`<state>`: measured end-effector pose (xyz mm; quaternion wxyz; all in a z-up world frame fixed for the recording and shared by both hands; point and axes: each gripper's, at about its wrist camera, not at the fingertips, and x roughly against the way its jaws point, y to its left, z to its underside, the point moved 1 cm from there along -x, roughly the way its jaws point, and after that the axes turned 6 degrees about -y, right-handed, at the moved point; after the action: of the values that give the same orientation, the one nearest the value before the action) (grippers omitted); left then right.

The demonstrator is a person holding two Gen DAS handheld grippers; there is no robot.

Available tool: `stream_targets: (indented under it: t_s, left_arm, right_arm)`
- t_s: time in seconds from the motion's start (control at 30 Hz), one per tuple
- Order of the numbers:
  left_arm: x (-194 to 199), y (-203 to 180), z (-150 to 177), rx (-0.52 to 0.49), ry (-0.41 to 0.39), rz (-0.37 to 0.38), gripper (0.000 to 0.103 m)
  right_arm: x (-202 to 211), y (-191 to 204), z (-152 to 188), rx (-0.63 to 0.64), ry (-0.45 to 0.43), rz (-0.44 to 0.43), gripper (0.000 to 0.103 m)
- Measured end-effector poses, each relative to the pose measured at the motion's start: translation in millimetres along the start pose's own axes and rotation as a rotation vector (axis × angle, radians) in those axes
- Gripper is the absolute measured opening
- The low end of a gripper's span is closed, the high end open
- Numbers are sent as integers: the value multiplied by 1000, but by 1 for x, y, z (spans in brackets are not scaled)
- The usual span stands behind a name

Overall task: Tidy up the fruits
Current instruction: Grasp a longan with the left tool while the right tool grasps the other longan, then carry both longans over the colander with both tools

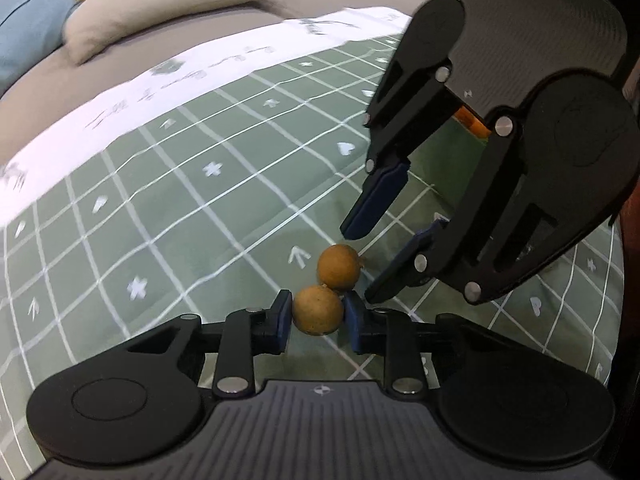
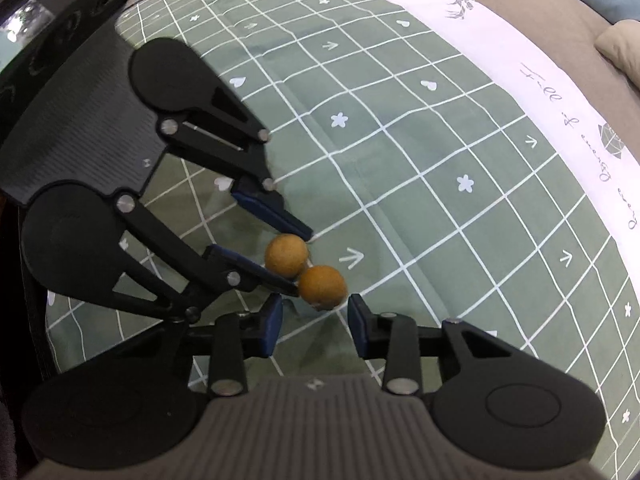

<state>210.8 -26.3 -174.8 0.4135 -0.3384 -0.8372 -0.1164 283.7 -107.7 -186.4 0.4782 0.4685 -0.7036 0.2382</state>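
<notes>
Two small round tan-brown fruits are seen touching on the green checked cloth (image 1: pixel 160 200). The near fruit (image 1: pixel 318 310) is pinched between the pads of the left gripper (image 1: pixel 316 316). The far fruit (image 1: pixel 339 267) lies between the spread fingers of the right gripper (image 1: pixel 356 268), unpressed.

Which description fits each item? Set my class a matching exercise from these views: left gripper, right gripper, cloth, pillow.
Column one:
1 left gripper
2 right gripper
3 cloth
4 pillow

Column two:
a green with a white grid
b open, just short of the other fruit
c beige, beyond the cloth
d shut on one fruit

Pairs: 1-d, 2-b, 3-a, 4-c
</notes>
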Motion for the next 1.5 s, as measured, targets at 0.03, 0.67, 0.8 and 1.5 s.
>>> stream_targets:
  t_s: [0.03, 0.67, 0.8, 1.5]
  left_arm:
    - [3, 1, 3, 21, 1, -3, 31]
    - [46, 12, 22, 233, 10, -139, 31]
    - [53, 12, 19, 261, 0, -157, 30]
    - [101, -7, 4, 322, -45, -282, 30]
  right_arm:
    - [0, 0, -1, -2, -3, 0, 33]
    - [-17, 3, -23, -97, -15, 51, 28]
    - [-20, 7, -22, -100, 16, 61, 26]
    - [45, 35, -7, -185, -146, 147, 20]
